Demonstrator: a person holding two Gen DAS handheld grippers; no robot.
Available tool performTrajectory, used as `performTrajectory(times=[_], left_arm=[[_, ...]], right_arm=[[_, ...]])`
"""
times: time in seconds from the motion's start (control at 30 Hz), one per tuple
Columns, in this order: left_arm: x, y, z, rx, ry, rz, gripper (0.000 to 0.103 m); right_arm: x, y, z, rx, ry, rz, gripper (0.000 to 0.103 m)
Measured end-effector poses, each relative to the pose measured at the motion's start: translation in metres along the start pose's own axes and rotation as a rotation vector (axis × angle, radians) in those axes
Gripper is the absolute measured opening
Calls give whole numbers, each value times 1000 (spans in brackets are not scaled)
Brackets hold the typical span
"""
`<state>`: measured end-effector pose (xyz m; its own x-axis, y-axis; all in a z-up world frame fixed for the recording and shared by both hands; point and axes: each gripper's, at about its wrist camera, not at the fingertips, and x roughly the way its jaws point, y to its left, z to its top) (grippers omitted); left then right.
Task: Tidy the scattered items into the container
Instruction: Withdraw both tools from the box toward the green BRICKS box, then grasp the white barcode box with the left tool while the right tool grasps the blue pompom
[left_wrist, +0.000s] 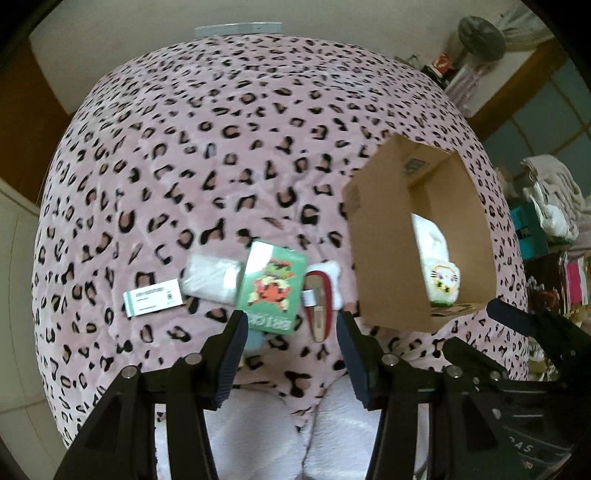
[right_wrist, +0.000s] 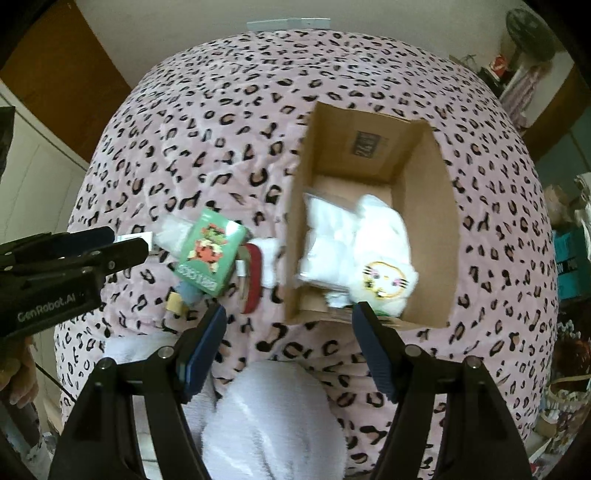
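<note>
Open cardboard box (right_wrist: 424, 192) resting on the pink leopard-print blanket (right_wrist: 221, 110), at about 1 o'clock in the right wrist view. Inside, a white plush with a cat face (right_wrist: 384, 273) beside a clear plastic packet (right_wrist: 325, 229). Outside, at 9 o'clock of the box, a cluster: red hair clip (left_wrist: 318, 310) on a white cloth, touching the green pixel-art box (left_wrist: 273, 288); then a clear bag (left_wrist: 212, 277) and a white labelled card (left_wrist: 153, 297) farther toward 9 o'clock (a small blue-and-tan thing under the green box, too blurred to name). Left tool (left_wrist: 291, 328) hovering over the green box and clip, pads part-way apart, gripping nothing. Right tool (right_wrist: 290, 325) above the box's near edge, pads set wider, empty. White fleece (right_wrist: 273, 413) at 6 o'clock.
</note>
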<state>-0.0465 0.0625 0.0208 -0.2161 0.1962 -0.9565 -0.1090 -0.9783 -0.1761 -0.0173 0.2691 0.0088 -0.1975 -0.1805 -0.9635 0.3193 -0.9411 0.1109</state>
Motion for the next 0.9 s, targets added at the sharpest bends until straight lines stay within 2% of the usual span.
performTrajectory(times=[0.53, 0.8, 0.9], left_arm=[[38, 112, -29, -161, 62, 15, 51], [73, 157, -51, -226, 103, 16, 51], [82, 168, -58, -242, 103, 12, 51]], right_arm=[[52, 89, 0, -75, 66, 107, 72], [124, 108, -22, 101, 138, 262, 72], [155, 108, -29, 194, 158, 287, 72]])
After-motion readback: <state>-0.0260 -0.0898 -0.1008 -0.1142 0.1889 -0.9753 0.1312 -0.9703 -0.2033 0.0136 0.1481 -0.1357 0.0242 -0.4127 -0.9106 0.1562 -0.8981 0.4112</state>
